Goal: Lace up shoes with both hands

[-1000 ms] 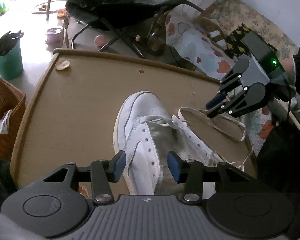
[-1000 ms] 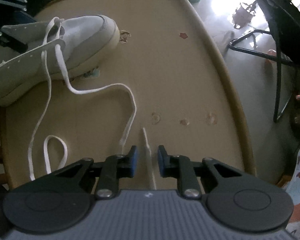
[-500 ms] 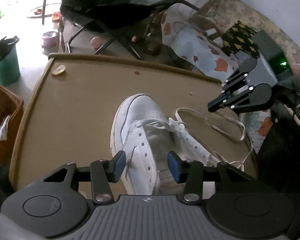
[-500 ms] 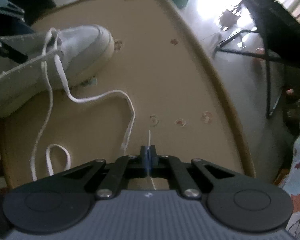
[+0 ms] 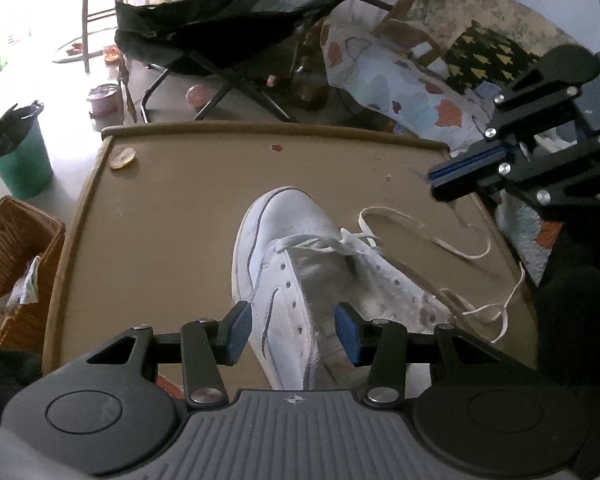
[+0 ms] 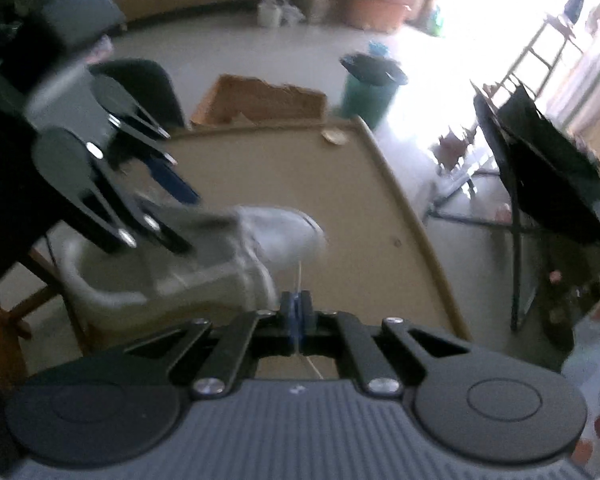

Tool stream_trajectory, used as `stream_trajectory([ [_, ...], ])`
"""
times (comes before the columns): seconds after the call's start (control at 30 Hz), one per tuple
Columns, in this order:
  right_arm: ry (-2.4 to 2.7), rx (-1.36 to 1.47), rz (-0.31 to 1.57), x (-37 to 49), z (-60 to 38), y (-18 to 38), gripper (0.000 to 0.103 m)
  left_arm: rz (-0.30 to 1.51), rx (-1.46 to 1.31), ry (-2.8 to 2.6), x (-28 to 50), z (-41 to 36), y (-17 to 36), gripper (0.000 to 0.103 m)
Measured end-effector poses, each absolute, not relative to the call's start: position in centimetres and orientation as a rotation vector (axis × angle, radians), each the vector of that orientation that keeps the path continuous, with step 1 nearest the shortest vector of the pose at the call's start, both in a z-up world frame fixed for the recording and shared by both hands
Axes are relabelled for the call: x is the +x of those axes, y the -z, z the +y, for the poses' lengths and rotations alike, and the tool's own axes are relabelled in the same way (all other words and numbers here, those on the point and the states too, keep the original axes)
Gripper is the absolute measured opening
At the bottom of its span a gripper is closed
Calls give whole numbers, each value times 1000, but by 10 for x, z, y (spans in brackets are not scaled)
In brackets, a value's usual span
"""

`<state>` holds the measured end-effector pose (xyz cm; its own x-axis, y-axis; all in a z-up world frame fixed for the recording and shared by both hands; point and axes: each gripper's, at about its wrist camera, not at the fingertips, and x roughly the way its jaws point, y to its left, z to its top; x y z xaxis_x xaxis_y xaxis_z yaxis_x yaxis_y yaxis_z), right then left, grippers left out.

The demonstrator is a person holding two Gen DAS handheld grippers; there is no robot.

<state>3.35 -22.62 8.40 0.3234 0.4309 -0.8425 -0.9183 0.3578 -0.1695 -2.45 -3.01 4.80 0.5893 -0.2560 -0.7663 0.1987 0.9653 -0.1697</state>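
Note:
A white shoe [image 5: 296, 256] lies on the brown table [image 5: 168, 224], toe pointing away. My left gripper [image 5: 292, 330] straddles its upper, one pad against the outer side and the other on the tongue, holding it. My right gripper [image 5: 434, 184] hovers above the table's right edge, shut on the end of the white lace [image 5: 462, 255]. In the blurred right wrist view, the lace tip [image 6: 299, 276] sticks out between the closed pads of the right gripper [image 6: 298, 304]. The shoe [image 6: 276, 236] and the left gripper [image 6: 156, 216] lie ahead of it. The rest of the lace trails loose over the table.
A wicker basket [image 5: 16, 248] and a green bin [image 5: 20, 164] stand on the floor to the left. A black folding chair [image 5: 228, 32] and a patterned cloth [image 5: 400, 92] are beyond the far edge. A small yellow disc [image 5: 122, 157] lies at the table's far left corner.
The right gripper closed on the lace end and rose off the table with it, swinging its view toward the shoe. The left gripper stayed on the shoe.

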Motion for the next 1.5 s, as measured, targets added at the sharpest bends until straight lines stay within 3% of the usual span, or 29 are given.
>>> stream_trajectory([
  [0.13,-1041,-737,790,22,-204,-83,2,907,-39,283,-26,-32,-47,43],
  [0.27,-1054,-751,805,19,-183,-79,2,900,-63,287,-28,-26,-45,26],
  [0.67,-1009,-785,911,27,-160,-55,1,880,-281,302,-31,4,-32,26],
  [1.5,-1034,-849,927,30,-147,-43,2,865,-258,332,-34,0,-24,26],
])
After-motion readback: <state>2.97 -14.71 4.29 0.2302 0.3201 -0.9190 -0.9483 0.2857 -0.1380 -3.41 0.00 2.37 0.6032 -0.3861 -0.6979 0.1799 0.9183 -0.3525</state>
